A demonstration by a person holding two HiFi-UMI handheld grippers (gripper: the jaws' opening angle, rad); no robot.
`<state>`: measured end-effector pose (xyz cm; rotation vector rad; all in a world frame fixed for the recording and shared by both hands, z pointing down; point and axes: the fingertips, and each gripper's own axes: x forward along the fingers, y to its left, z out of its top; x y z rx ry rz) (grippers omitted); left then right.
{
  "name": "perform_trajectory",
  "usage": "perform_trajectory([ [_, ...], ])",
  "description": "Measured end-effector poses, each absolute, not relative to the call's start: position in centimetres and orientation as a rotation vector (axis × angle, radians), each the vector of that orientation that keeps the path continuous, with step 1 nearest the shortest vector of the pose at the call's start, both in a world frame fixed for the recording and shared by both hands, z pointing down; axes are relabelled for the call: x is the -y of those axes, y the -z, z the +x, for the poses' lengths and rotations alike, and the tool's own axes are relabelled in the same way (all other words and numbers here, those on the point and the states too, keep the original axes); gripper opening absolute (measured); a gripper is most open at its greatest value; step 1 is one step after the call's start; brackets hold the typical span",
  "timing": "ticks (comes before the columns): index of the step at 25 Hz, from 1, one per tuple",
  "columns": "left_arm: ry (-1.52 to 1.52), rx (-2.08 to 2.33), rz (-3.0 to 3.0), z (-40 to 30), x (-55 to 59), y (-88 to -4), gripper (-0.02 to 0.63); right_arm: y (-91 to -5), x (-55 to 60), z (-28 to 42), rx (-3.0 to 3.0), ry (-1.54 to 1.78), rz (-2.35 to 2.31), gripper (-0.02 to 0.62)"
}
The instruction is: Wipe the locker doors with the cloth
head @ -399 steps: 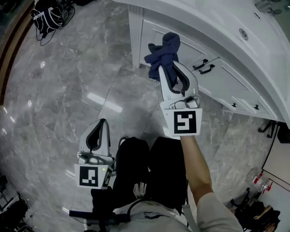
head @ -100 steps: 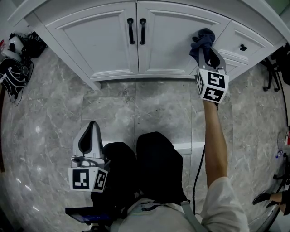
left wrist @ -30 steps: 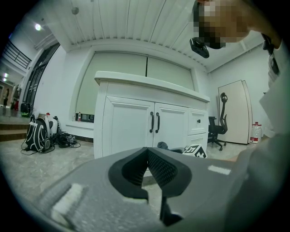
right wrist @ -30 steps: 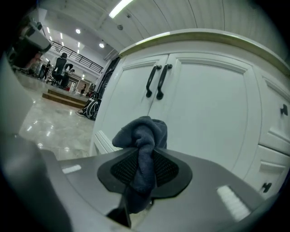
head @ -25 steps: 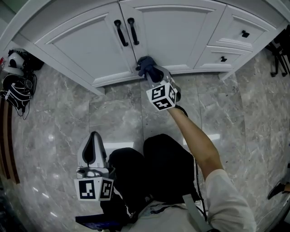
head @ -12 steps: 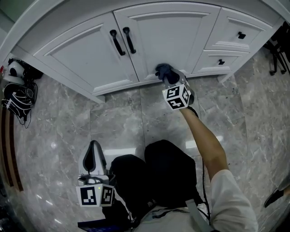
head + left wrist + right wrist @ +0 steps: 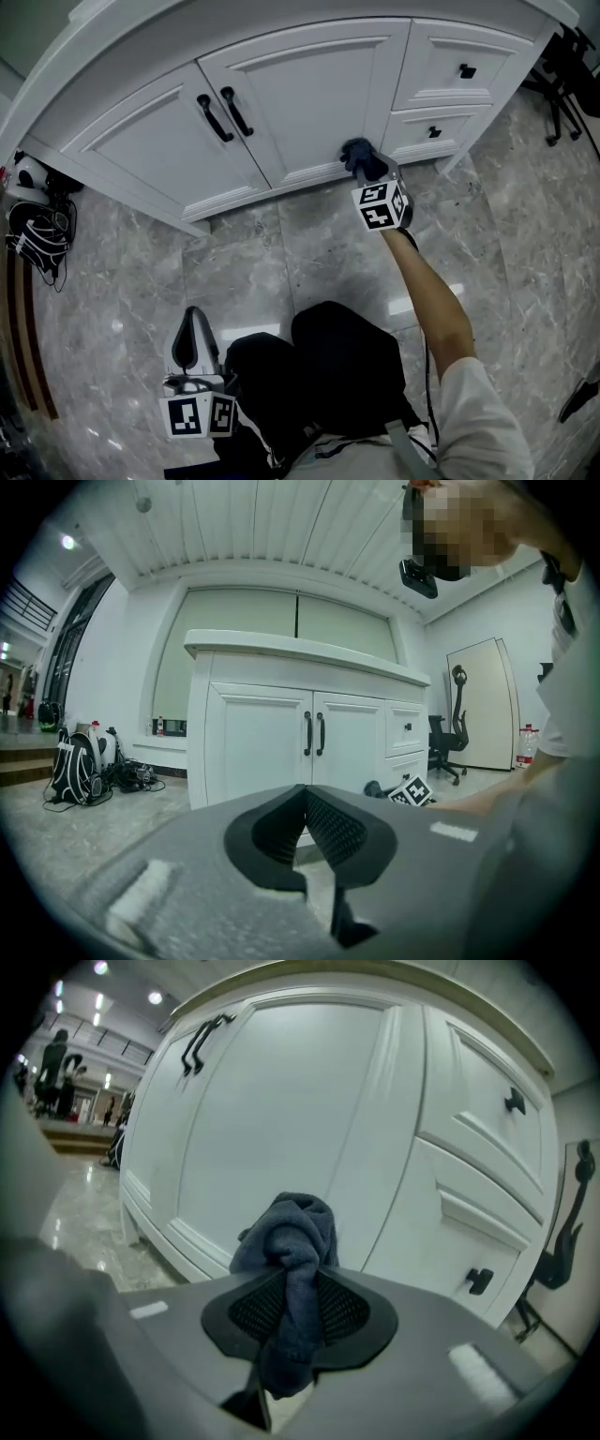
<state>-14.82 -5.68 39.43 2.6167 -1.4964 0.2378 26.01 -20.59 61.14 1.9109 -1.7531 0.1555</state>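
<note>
Dark blue crumpled cloth (image 7: 356,154) pinched tight in right gripper (image 7: 368,172), against lower right corner of closed white panelled locker door (image 7: 309,103). Left gripper (image 7: 192,323) jaws together, empty, well below door.

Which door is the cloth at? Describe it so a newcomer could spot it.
Find the white cabinet: its front has two tall doors side by side, then two small drawers stacked on the right. It is the right door, beside the drawers. Unlike the left door, it has the dark blue cloth, gripped in the right claw, at its lower right corner.
</note>
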Motion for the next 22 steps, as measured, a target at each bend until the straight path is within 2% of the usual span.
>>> perform_trajectory([
  [3,-0.252,1.476,2.633,-13.5,5.7,-39.3,0.002,-57.5,18.8,24.8,1.855,-0.125,1.911,0.091],
  [7,-0.261,1.428,2.656,-11.3,5.6,-39.6,0.002,-48.6,16.8,24.4,1.943,0.15,1.89,0.091],
  [14,-0.242,1.362,2.671,-7.9,5.5,-40.1,0.002,-34.3,16.3,29.3,2.06,0.353,2.001,0.091],
  [22,-0.22,1.326,2.678,-5.3,5.6,-40.1,0.002,-29.8,19.0,34.1,1.994,0.38,1.972,0.092],
])
